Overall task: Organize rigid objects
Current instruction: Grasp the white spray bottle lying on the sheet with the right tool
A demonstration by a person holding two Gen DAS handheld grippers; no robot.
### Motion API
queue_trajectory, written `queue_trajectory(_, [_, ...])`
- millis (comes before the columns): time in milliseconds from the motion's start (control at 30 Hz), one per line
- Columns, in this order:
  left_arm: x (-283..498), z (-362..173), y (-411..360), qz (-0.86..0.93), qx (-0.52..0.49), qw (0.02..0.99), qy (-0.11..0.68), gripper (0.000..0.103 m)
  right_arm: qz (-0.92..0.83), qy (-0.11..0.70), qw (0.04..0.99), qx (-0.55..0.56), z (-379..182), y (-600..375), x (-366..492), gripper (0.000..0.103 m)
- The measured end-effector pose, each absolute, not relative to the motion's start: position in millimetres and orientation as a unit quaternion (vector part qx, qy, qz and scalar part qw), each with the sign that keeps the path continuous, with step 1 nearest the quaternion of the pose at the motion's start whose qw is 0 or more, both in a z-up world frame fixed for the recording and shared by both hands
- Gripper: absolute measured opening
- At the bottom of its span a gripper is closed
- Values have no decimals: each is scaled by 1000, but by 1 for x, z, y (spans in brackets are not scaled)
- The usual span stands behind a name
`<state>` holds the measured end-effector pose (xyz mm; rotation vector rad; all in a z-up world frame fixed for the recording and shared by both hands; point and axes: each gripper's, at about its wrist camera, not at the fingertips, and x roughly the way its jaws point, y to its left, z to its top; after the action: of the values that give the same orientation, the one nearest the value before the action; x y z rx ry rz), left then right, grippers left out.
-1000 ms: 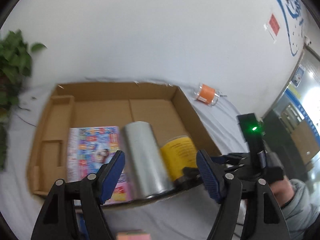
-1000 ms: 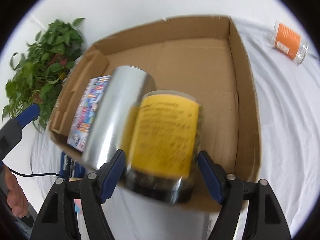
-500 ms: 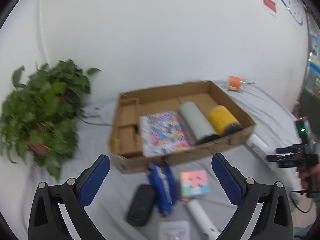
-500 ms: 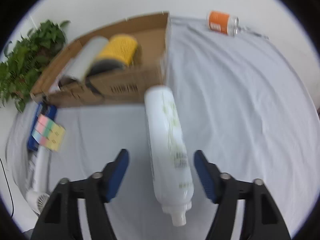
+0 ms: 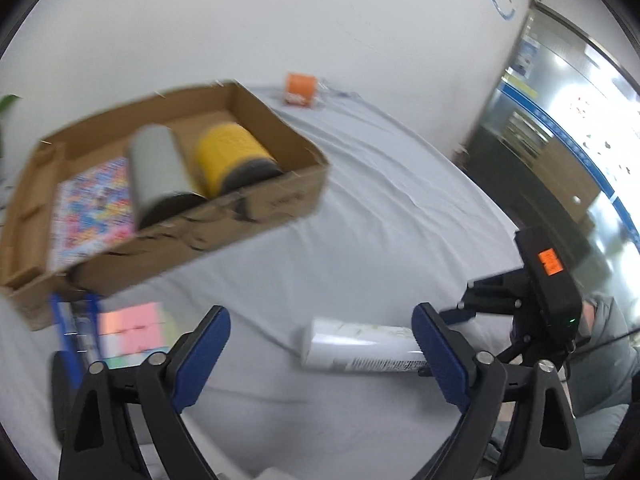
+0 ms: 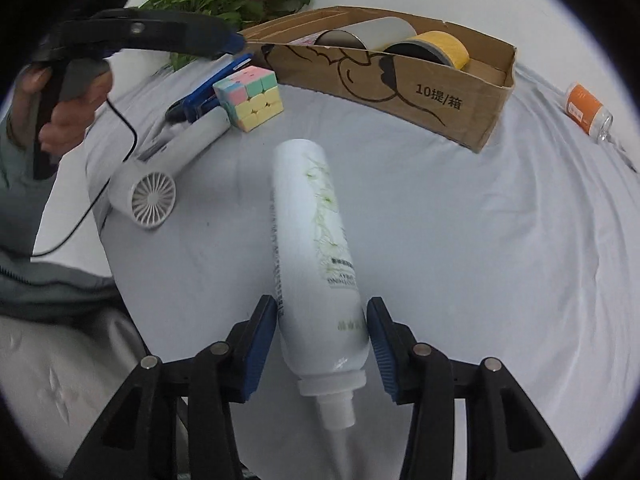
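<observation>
Smooth cylindrical white bottle (image 6: 316, 240) lies on wrinkled cloth (image 6: 460, 240)

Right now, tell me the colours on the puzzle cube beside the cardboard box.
Pastel pink, mint green, blue and yellow squares on the puzzle cube; the right wrist view shows it best.

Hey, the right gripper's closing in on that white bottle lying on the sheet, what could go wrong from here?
1. The right gripper is closing near the neck end of the white bottle; gripped that far from its middle, the long body may droop or swing when lifted.
2. The bottle is round and smooth, so it could roll or slip between the pads.
3. The cardboard box already holds two cans and a book; the free space looks tight.
</observation>
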<state>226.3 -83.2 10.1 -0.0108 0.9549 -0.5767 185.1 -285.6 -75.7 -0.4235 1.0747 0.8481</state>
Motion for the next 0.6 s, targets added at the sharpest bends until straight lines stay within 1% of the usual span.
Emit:
queue_trajectory(33, [232,-1,-97,-291,-5,834,468,79,386,492,754,-202,-74,-294,185,49])
queue_trajectory(67, [237,-10,-107,-304,-4,825,477,77,383,491,754,-207,-74,-301,191,50])
queue_trajectory(100, [241,-20,-121,-317,-2,814,488,75,373,489,758,-217,-73,-306,192,53])
queue_trajectory(167, [250,-41,-148,-341,8,786,516,60,348,485,767,-236,-73,-316,200,54])
queue_trajectory(200, [253,-53,-162,-350,12,767,538,56,325,485,776,-239,-73,-320,207,57])
queue_trajectory(233, [252,-62,-174,-362,13,752,551,52,306,487,784,-233,-73,-324,213,57])
queue_trajectory(300, [244,-68,-191,-377,21,736,561,51,261,500,801,-199,-74,-338,228,57])
queue_trajectory(433, [231,-78,-207,-374,17,717,589,43,217,537,814,-48,-74,-359,255,58])
queue_trajectory(533, [226,-80,-210,-354,-4,720,597,44,213,560,794,101,-79,-369,262,59])
queue_trajectory(600, [223,-80,-212,-342,-19,722,602,43,233,569,771,168,-84,-364,263,59])
